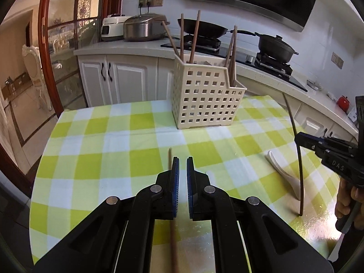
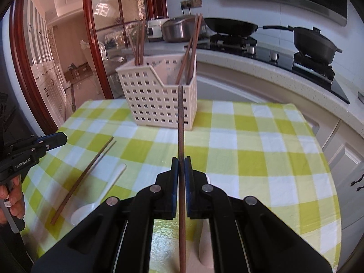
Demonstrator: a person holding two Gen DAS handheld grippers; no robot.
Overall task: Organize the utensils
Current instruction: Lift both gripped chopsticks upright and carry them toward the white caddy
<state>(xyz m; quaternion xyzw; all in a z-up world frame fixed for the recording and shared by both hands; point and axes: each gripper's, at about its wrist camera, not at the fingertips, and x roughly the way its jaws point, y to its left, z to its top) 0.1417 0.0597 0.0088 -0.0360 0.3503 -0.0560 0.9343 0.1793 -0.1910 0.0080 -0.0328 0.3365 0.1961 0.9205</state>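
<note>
A wooden chopstick (image 2: pixel 180 125) is clamped in the right gripper (image 2: pixel 181 160). The left gripper (image 1: pixel 183 161) is closed to a narrow gap, with nothing in it. A second chopstick (image 2: pixel 84 179) and a white spoon (image 2: pixel 102 191) are laid toward the near edge of the checked tablecloth (image 2: pixel 250 159), and the cream utensil basket (image 2: pixel 159 100) is set at its far edge.

My basket (image 2: pixel 159 95) stands at the table's (image 2: pixel 261 150) far edge with chopsticks (image 2: pixel 191 50) upright in it; nearer me, a spoon (image 2: pixel 95 200) lies beside a loose chopstick (image 2: pixel 82 182).
</note>
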